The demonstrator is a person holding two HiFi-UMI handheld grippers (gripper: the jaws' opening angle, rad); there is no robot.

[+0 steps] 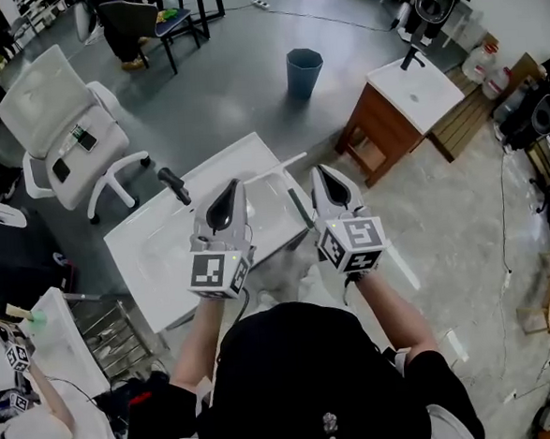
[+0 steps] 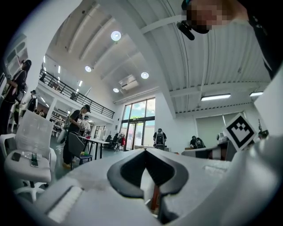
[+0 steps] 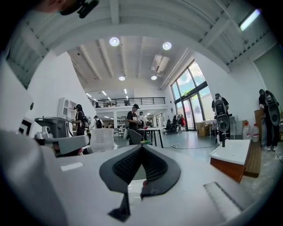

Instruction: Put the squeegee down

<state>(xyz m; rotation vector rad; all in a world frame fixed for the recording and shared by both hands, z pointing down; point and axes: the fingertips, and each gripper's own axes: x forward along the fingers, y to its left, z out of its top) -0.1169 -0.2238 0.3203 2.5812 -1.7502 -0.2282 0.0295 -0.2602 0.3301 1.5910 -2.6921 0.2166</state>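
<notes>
The squeegee [image 1: 299, 208], a pale bar with a dark strip, lies on the white sink top [image 1: 151, 255] between the noses of my two grippers; neither touches it. Above the sink, my left gripper [image 1: 232, 187] is raised with its jaws shut and nothing in them. My right gripper [image 1: 318, 171] hangs beside it, also shut and empty. Both gripper views look level across the hall, with the left gripper [image 2: 144, 151] and the right gripper [image 3: 140, 146] showing closed tips and no squeegee.
A black faucet [image 1: 173, 184] stands at the sink's far left. A blue bin [image 1: 304, 71] and a wooden cabinet [image 1: 382, 131] with a white basin stand beyond. A white office chair [image 1: 67, 134] is at far left, a wire rack [image 1: 114, 333] at near left.
</notes>
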